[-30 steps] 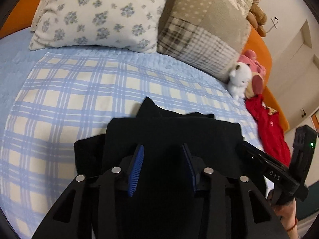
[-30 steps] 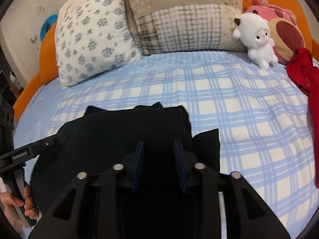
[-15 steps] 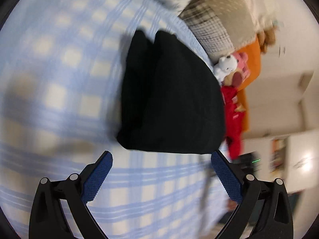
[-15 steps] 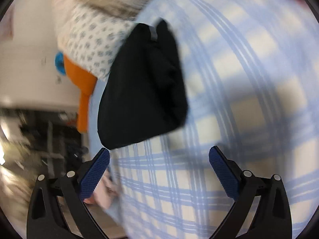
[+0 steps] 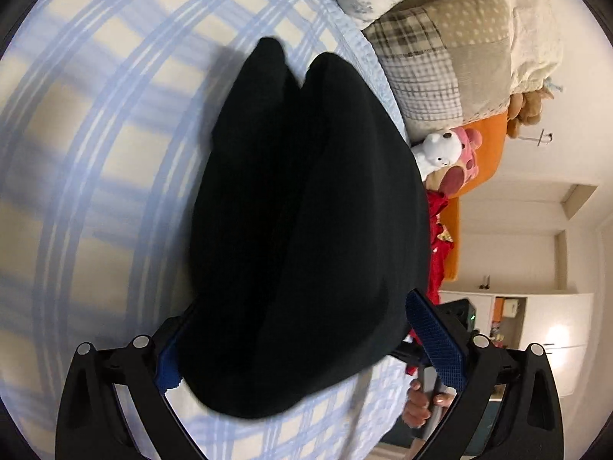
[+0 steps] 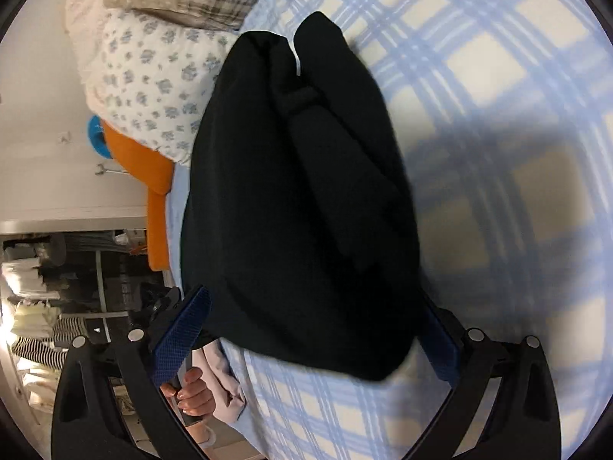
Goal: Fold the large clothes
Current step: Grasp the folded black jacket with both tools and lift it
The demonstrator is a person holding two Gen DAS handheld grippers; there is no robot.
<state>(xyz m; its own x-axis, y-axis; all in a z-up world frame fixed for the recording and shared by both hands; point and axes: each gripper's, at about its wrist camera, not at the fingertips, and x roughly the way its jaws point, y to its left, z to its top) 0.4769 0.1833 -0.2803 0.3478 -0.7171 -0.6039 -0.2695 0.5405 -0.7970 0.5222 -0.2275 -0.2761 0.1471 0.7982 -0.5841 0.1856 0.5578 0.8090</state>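
A black garment (image 5: 306,211), folded into a thick bundle, lies on the blue plaid bed cover (image 5: 95,153). My left gripper (image 5: 295,314) is open wide and rolled sideways. The bundle's near end lies between its blue pads (image 5: 436,345), and the other pad is partly hidden behind the cloth. In the right wrist view the same black garment (image 6: 299,199) rests on the bed cover (image 6: 498,153). My right gripper (image 6: 314,303) is open wide too, straddling the bundle's near end with one blue pad (image 6: 180,341) clear of the cloth.
A floral pillow (image 6: 153,76) and a patchwork pillow (image 5: 440,57) lean on the orange headboard (image 5: 482,145). A white plush toy (image 5: 436,151) and a red garment (image 5: 436,230) lie beyond the bundle. A hand (image 6: 191,387) holds the other gripper at the bed's edge.
Both grippers opened from half-closed over the black cloth to wide open, rolled sideways and sank toward the bed. The bundle's near end now sits between both pairs of jaws.
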